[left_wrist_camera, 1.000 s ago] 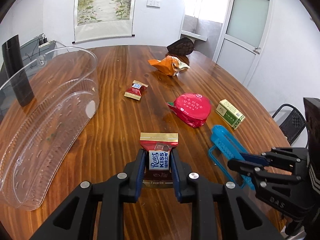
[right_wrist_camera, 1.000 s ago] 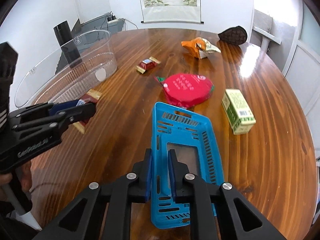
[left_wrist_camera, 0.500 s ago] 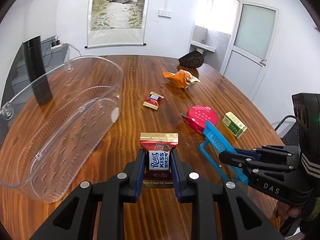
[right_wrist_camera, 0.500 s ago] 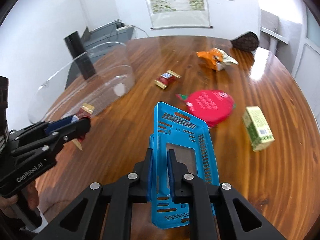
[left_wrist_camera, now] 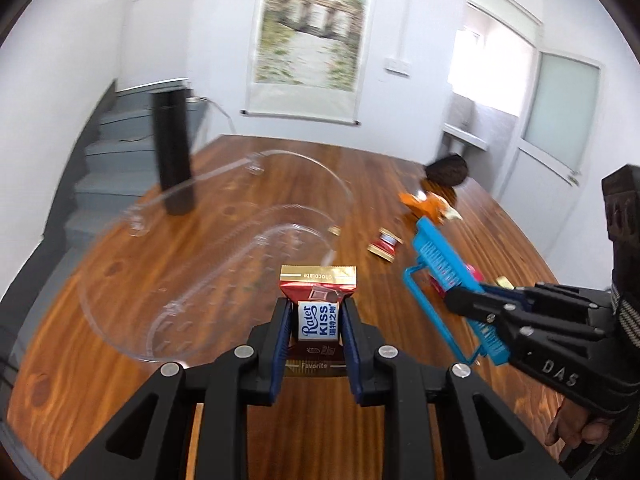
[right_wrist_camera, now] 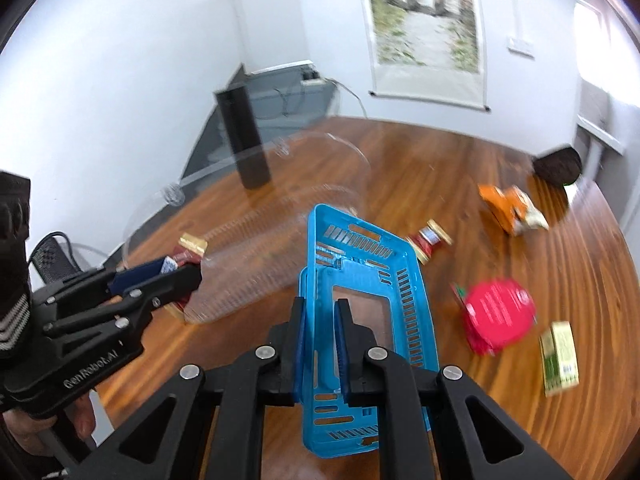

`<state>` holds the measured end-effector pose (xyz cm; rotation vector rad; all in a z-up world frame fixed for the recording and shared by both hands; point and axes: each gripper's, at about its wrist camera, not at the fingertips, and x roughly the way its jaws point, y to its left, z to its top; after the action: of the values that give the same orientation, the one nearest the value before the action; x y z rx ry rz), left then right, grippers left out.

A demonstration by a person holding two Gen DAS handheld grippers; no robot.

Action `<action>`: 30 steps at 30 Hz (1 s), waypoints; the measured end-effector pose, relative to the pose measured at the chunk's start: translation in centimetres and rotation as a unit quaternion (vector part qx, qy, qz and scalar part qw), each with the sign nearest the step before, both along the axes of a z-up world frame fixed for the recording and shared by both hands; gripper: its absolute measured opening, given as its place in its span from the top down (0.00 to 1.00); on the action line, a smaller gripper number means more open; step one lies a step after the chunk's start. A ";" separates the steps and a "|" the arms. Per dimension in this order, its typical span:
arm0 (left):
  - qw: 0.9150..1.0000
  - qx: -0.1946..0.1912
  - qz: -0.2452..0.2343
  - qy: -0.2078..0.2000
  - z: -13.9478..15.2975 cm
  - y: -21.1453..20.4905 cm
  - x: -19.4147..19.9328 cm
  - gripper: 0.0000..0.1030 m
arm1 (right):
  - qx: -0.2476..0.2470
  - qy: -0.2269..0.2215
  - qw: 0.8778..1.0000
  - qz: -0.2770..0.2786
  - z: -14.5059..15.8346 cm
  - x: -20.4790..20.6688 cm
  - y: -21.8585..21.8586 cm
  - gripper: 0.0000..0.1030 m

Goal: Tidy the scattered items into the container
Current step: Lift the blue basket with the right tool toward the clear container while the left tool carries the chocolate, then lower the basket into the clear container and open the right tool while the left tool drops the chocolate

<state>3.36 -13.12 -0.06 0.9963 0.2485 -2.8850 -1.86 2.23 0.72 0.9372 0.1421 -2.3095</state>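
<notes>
Wood table point(left_wrist_camera: 248, 408), clear tub point(left_wrist_camera: 224, 264) blurred | left gripper point(left_wrist_camera: 318, 322) pinched a chocolate point(left_wrist_camera: 318, 292) near the tub | right gripper point(right_wrist_camera: 320, 316) clamped on blue basket point(right_wrist_camera: 372, 264) wall, lifted | loose snacks smeared

Chocolate packet point(left_wrist_camera: 318, 312): "Ratet KISS" on white/blue label, "chocolate" upside down on gold top strip, "Favorite" at bottom. Right gripper point(left_wrist_camera: 466, 302) body: "DAS". Left gripper point(right_wrist_camera: 188, 276) body: "GenRobot.AI".

Left gripper point(left_wrist_camera: 318, 322) clamps chocolate packet point(left_wrist_camera: 318, 296) above wooden table point(left_wrist_camera: 280, 184); clear container point(left_wrist_camera: 224, 264) just beyond, blurred; right gripper point(left_wrist_camera: 460, 302) pinches blue basket point(left_wrist_camera: 440, 264), seemingly lifted
</notes>
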 end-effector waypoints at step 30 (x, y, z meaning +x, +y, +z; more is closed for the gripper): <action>0.989 -0.005 0.147 -0.022 0.1 -7.4 -2.2 0.76 | 0.021 0.055 0.993 0.100 3.0 -5.6 -12.5 0.87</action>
<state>1.17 -20.49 0.08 0.9324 0.3454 -2.5938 -7.44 -10.28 3.72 0.7798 0.3183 -2.1795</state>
